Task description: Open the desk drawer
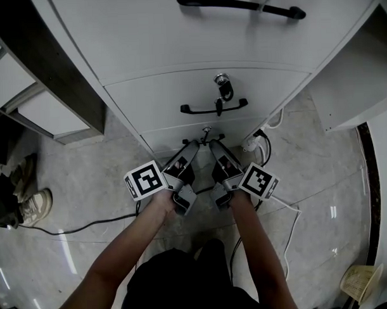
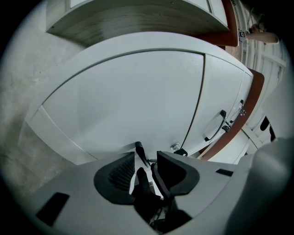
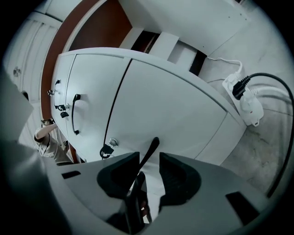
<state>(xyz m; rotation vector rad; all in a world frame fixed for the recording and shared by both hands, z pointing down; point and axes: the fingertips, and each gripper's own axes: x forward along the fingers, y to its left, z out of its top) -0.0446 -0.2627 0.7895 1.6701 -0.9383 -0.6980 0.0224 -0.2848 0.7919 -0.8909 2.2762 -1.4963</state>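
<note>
A white drawer cabinet stands in front of me, and both grippers point level at its bottom drawer (image 1: 160, 138). In the head view my left gripper (image 1: 194, 145) and right gripper (image 1: 216, 144) sit side by side over the drawer's handle and hide it. In the left gripper view the left gripper (image 2: 146, 161) is open, with the end of the black handle (image 2: 139, 150) lying in the gap. The right gripper (image 3: 149, 165) also stands open, and the thin handle bar (image 3: 152, 148) runs between its jaws without being pressed. The drawer front (image 3: 174, 110) looks closed.
The middle drawer has a black handle (image 1: 214, 107) and a lock with a key (image 1: 223, 86). A white power strip with plugs (image 1: 256, 142) lies on the floor to the right. Cables (image 1: 88, 228) trail across the tiles. A shoe (image 1: 34, 204) is at left, a wicker basket (image 1: 359, 282) at bottom right.
</note>
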